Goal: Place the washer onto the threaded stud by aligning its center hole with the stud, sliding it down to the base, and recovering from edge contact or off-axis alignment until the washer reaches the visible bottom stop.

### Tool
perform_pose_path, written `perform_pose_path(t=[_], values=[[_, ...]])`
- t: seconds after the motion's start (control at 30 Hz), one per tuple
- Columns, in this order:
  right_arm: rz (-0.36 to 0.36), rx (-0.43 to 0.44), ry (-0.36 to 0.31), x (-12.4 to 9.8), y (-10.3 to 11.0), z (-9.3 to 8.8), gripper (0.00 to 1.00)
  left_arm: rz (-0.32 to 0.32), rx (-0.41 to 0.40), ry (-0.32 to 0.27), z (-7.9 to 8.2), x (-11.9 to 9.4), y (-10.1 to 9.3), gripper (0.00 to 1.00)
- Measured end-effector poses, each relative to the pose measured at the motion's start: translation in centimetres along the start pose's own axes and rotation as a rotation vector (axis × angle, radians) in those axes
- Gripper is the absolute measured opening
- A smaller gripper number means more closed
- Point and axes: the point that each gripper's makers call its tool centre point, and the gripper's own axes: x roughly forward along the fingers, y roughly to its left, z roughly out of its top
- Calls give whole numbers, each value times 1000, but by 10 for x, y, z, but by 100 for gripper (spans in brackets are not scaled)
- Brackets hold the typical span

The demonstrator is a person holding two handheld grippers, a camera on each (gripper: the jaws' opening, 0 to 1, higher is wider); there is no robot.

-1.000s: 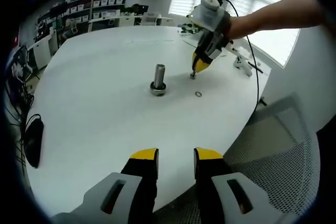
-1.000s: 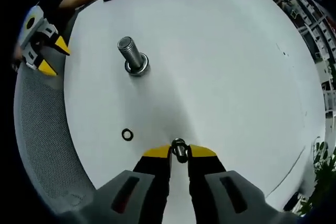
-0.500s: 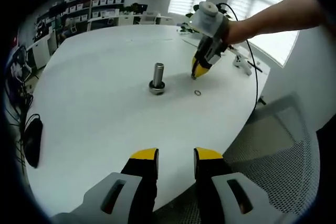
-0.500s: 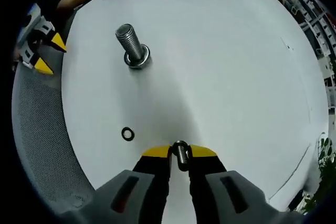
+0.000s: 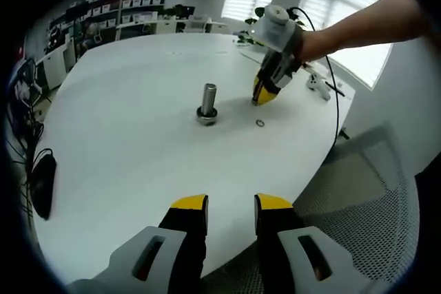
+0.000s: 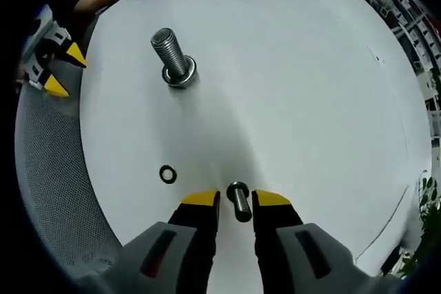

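While the small dark ring-shaped washer (image 6: 167, 174) lies flat on the round white desk (image 6: 289, 87), the upright grey threaded steel stud (image 6: 171, 56) on its flanged base stands well apart from it, near the desk's middle. Just beside the washer, the right gripper (image 6: 236, 199) has its yellow-tipped jaws parted a little around a short silver bolt (image 6: 239, 201) standing between them, gaps visible at both sides. At the desk's near edge the left gripper (image 5: 231, 204) hovers, jaws slightly open and empty.

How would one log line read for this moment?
right gripper: open, small metal piece between jaws | left gripper: open, near table edge | washer: flat on table | threaded stud: upright
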Motion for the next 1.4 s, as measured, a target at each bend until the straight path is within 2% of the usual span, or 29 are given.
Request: perform_pose_path(t=[0.3,0.67,1.07,1.3,1.4], values=[[-22,25,-6,-5,-4,-9,29,-5,-3,-10,2,-1,-1,25],[-36,68,-11,-12,0,-29,31,-11,0,-12,2,0,-2,25],[-46,107,-52,-15,9,-35,31,-31,5,1,-1,0,-6,25],[-28,90,-19,-8,24,-48,31,-31,13,2,0,0,-6,25],[-28,83,-11,-8,24,-51,31,-26,8,0,0,-1,-6,25]])
